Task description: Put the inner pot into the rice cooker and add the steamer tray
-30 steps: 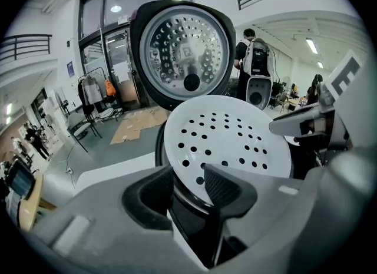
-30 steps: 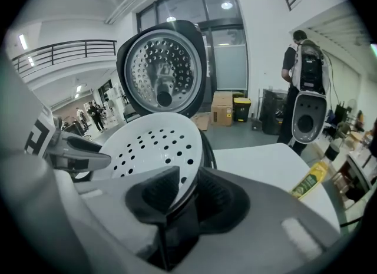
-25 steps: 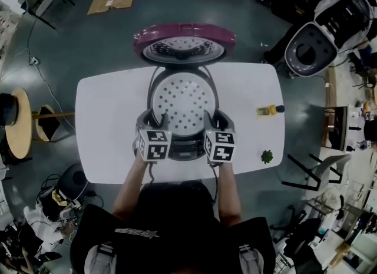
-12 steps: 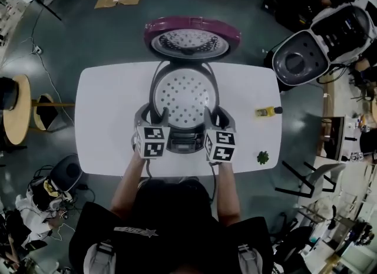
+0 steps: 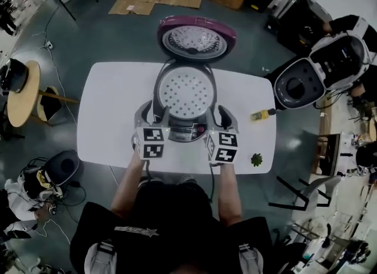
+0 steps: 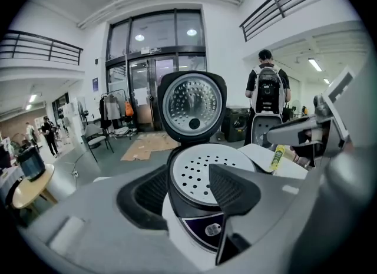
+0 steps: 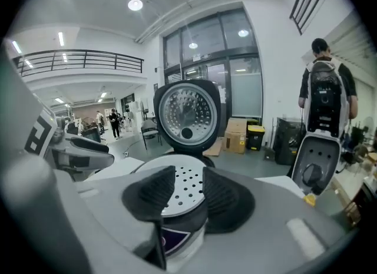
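Note:
The rice cooker stands mid-table with its purple lid swung up. The white perforated steamer tray rests in its mouth and hides whatever lies beneath. My left gripper hovers at the cooker's front left. It is open, its jaws have just been closing slightly, and nothing is between them. My right gripper hovers open at the front right, also with nothing held. The tray and lid show beyond the left gripper. Past the right gripper the tray shows too.
On the white table lie a small yellow bottle and a green item at the right. A second open cooker and a person stand beyond the right edge. A round wooden stool is at the left.
Both grippers have lifted and drawn back a little from the tray's sides towards the cooker's front. The tray stays seated in the cooker.

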Motion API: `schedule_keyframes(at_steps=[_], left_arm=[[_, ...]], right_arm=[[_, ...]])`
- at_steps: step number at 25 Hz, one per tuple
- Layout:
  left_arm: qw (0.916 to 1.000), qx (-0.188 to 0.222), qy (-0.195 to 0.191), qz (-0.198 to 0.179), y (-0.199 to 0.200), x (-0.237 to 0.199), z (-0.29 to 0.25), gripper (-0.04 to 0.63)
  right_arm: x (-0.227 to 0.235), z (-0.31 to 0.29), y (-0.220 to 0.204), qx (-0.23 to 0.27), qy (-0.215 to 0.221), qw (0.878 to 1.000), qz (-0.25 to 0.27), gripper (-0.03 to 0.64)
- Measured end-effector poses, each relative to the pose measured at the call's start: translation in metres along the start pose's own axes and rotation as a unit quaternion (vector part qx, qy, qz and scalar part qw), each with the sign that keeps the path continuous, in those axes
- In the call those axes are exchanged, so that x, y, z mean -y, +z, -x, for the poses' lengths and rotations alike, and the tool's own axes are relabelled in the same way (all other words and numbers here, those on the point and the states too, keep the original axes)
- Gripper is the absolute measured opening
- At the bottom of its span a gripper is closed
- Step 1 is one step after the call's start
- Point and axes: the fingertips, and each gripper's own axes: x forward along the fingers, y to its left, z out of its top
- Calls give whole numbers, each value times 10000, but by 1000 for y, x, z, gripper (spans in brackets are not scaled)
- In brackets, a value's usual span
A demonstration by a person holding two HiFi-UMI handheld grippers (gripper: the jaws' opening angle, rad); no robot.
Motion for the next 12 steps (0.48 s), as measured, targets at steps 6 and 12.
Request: schedule_keyframes(at_steps=[6,12], left_arm=[[9985,524,154,40,20,9,42,221],[9934,1123,234,-23,38,23,91,176]], right_arm=[[-4,42,26,587,90,9980,205,150],[-16,95,45,1239,298,9912,350,149]])
